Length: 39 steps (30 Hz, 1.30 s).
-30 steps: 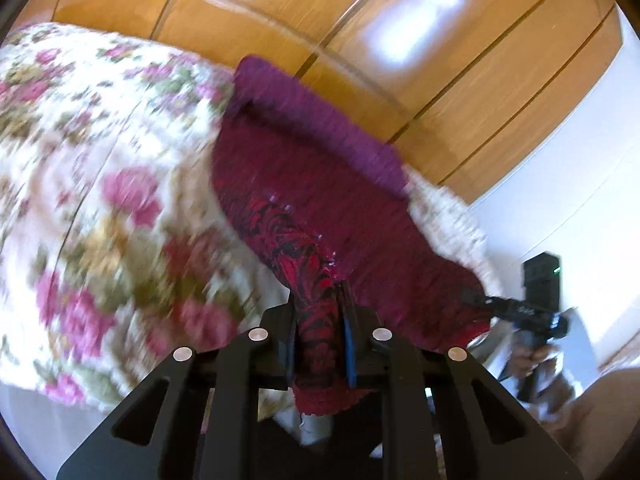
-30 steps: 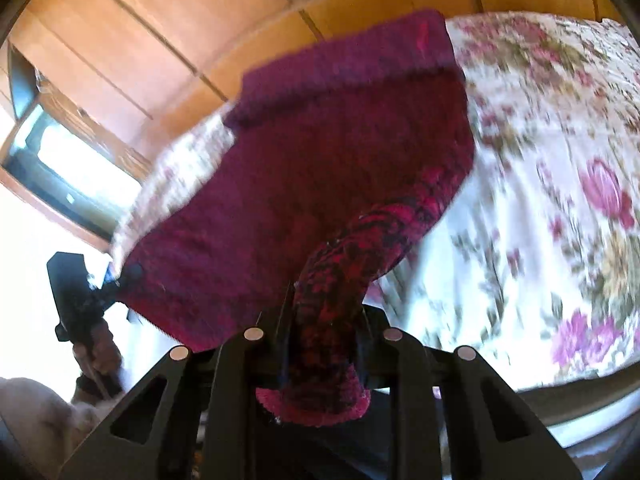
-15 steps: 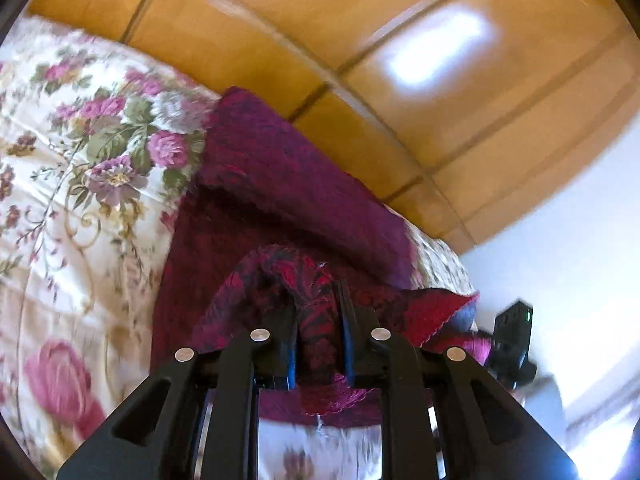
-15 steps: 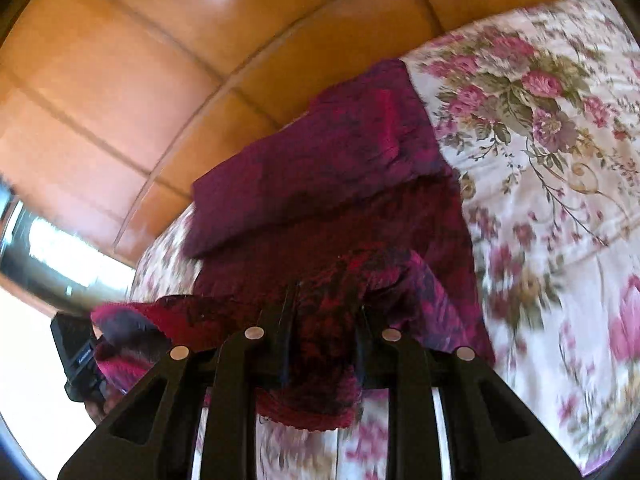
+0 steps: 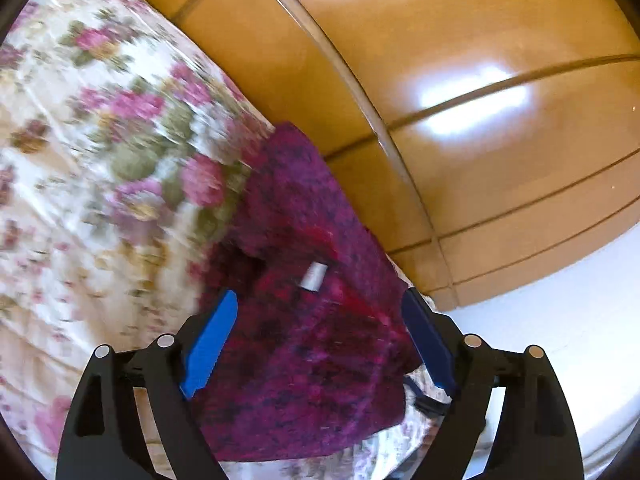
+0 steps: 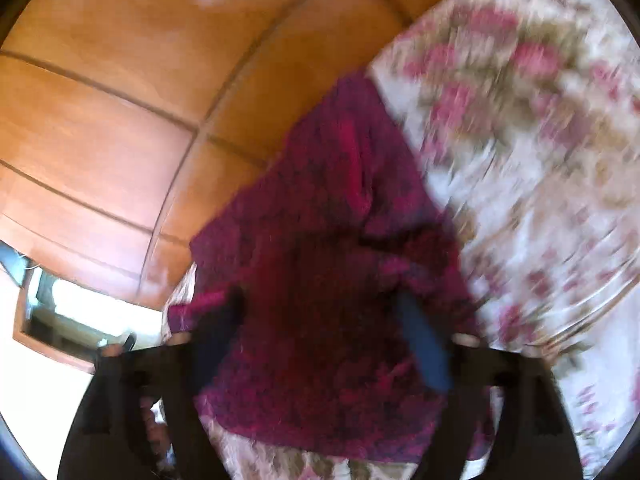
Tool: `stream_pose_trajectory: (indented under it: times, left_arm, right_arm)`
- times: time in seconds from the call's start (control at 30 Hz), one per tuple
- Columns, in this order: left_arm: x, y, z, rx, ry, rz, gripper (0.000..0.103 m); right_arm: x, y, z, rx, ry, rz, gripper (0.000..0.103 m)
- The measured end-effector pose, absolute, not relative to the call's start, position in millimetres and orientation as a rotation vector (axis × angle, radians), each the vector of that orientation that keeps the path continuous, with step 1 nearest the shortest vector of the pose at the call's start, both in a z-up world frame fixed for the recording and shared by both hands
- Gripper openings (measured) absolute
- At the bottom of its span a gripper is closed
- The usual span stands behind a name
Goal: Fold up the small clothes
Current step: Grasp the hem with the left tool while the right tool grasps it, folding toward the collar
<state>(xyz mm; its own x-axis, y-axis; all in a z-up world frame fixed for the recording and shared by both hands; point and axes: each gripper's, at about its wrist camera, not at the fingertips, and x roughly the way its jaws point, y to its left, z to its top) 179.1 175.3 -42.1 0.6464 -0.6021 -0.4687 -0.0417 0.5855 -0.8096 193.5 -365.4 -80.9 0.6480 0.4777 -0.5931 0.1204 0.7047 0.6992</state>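
Left wrist view: left gripper [image 5: 320,338] jaws opening, pads clear of maroon garment [image 5: 312,332] lying folded between fingers on floral bedspread [image 5: 92,184], long axis running away from fingertips toward wooden wardrobe [image 5: 460,40]. Right gripper [image 6: 324,340] jaws opening likewise, gripping nothing, garment between.

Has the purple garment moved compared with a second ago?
Yes. The purple garment has dropped from hanging in the jaws onto the floral bedspread, folded near the wooden panels.
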Motion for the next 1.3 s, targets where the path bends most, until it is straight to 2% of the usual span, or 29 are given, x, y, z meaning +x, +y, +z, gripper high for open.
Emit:
stream_pose_trajectory:
  times: [0.17, 0.37, 0.4, 0.5, 0.53, 0.6, 0.83, 1.13, 1.2, 1.23, 1.3]
  left_arm:
    - [141.0, 179.0, -69.6, -0.776, 0.865, -0.370, 0.083]
    - [113.4, 156.4, -103.5, -0.722, 0.908, -0.409, 0.081]
    - [114.0, 154.3, -105.2, -0.718, 0.908, -0.408, 0.061]
    - [122.4, 145.1, -108.1, -0.690, 0.939, -0.413, 0.030]
    - [121.5, 145.4, -105.5, -0.689, 0.931, -0.418, 0.028]
    - [117.2, 147.7, -99.5, -0.685, 0.918, -0.415, 0.024]
    - [68.3, 146.5, -78.5, -0.680, 0.865, -0.446, 0.022]
    - [-33.1, 139.5, -83.2, -0.700, 0.920, -0.448, 0.024]
    - [-39.3, 135.2, -80.8, -0.657, 0.924, -0.404, 0.030]
    - [-40.8, 135.6, -78.6, -0.639, 0.923, -0.392, 0.032]
    - [-38.2, 139.3, -70.6, -0.610, 0.913, -0.359, 0.058]
  right_arm:
    - [164.3, -382.4, -77.0, 0.688, 0.841, 0.213, 0.091]
    - [135.1, -368.7, -112.1, 0.555, 0.952, 0.207, 0.064]
    - [130.1, -363.5, -122.8, 0.528, 0.976, 0.207, 0.056]
    - [125.5, -362.9, -127.9, 0.515, 0.965, 0.181, 0.037]
    - [125.2, -363.8, -126.0, 0.531, 0.963, 0.182, 0.030]
    - [120.7, -363.3, -118.2, 0.528, 0.955, 0.185, 0.026]
    - [90.2, -360.2, -87.4, 0.501, 0.910, 0.228, 0.024]
    - [4.0, -370.7, -97.1, 0.521, 0.983, 0.254, 0.023]
    - [-4.8, -372.7, -102.5, 0.527, 1.002, 0.248, 0.025]
    - [-5.0, -372.8, -103.3, 0.521, 1.002, 0.247, 0.031]
    - [-1.1, -374.7, -101.5, 0.524, 0.996, 0.229, 0.041]
